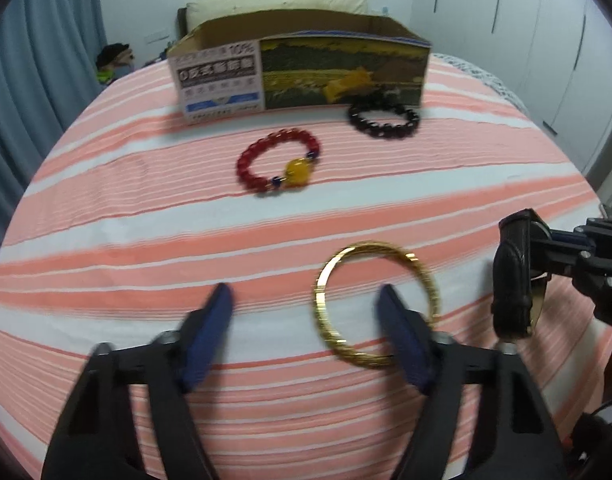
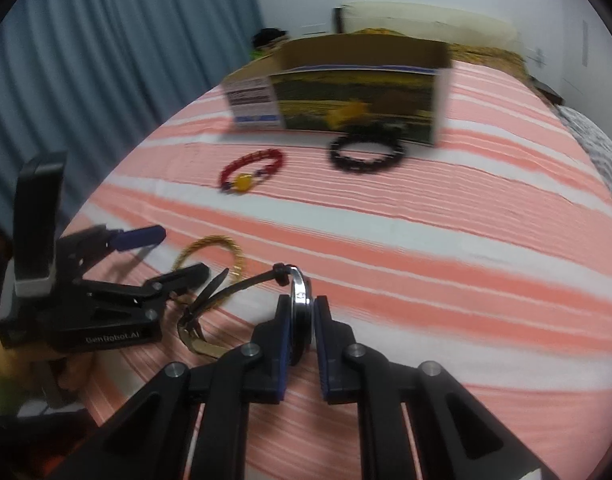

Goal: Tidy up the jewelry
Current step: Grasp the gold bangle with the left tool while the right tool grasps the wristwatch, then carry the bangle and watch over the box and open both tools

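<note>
My right claw [image 2: 303, 312] is clamped on a wristwatch [image 2: 300, 300], its pads pressing the two flat faces of the round case, with the dark strap [image 2: 242, 286] trailing off to my left and the buckle end drooping toward the bedspread [image 2: 446, 264]. My left claw [image 1: 306, 308] stands wide apart and holds nothing; its right finger sits inside the ring of the gold bangle [image 1: 376, 304], which lies flat on the bed just beside the watch.

Farther out lie the red bead bracelet [image 1: 278, 166] with its yellow stone, then the black bead bracelet [image 1: 384, 120] touching or nearly touching the front wall of the open cardboard box [image 1: 302, 76].

As I judge it, the step in hand is carrying the watch to that box. I would lift before travelling, so the hanging strap clears the bangle and the left claw, then pass above both bracelets and come over the box's front wall before letting go. The grip on a smooth metal case looks slippery, so I would keep the motion slow and level.
</note>
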### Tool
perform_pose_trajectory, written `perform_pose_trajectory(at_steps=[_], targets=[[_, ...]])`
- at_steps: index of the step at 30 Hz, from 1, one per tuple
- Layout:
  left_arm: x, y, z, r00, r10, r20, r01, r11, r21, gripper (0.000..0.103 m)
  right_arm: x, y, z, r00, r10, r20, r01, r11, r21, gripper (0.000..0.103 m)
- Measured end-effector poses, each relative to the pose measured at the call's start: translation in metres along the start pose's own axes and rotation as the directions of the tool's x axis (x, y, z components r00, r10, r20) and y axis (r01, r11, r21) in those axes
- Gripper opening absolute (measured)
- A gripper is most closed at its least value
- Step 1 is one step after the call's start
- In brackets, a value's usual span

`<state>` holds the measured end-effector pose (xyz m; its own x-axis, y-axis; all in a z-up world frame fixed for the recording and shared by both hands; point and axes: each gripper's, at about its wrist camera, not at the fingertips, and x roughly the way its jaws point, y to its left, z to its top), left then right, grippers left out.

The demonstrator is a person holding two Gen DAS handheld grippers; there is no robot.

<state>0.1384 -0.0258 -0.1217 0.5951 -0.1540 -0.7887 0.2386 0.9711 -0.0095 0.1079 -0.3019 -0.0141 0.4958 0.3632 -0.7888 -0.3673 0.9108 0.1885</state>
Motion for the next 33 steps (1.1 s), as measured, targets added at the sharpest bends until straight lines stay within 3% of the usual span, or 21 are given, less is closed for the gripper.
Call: perform_pose_trajectory(at_steps=[1, 3, 7, 11, 19, 27, 33], targets=[[-0.002, -0.003, 0.000, 1.000, -0.007, 0.008, 0.007, 1.000, 0.003, 0.031, -0.005, -0.003, -0.002, 1.000, -0.012, 0.005, 0.012, 1.000, 0.010, 0.011], [-0.003, -0.004, 0.001, 1.000, -0.019, 0.011, 0.019, 1.000, -0.006, 0.006, -0.014, -0.009, -0.005, 1.000, -0.025, 0.013, 0.025, 0.999, 0.023, 0.011], [-0.003, 0.008, 0.005, 0.996, -0.086, 0.011, 0.086, 0.992, -0.094, 0.004, -0.027, -0.016, -0.009, 0.999, -0.045, 0.027, 0.044, 0.998, 0.038, 0.011], [-0.018, 0.022, 0.012, 0.990, -0.129, 0.059, 0.137, 0.976, -0.168, 0.004, -0.035, -0.020, -0.004, 0.998, -0.051, 0.046, 0.048, 0.998, 0.051, 0.011], [-0.058, 0.051, 0.065, 0.969, -0.176, 0.175, 0.211, 0.954, -0.212, 0.004, -0.050, -0.021, 0.039, 0.993, -0.039, 0.113, 0.035, 0.999, 0.039, 0.011], [-0.067, 0.081, 0.159, 0.949, -0.178, 0.260, 0.232, 0.953, -0.196, 0.004, -0.047, -0.033, 0.140, 0.981, 0.000, 0.196, -0.006, 1.000, 0.027, 0.011], [-0.029, 0.094, 0.229, 0.956, -0.183, 0.229, 0.228, 0.955, -0.191, 0.004, -0.009, -0.062, 0.232, 0.981, -0.041, 0.192, 0.029, 0.997, 0.067, 0.011]])
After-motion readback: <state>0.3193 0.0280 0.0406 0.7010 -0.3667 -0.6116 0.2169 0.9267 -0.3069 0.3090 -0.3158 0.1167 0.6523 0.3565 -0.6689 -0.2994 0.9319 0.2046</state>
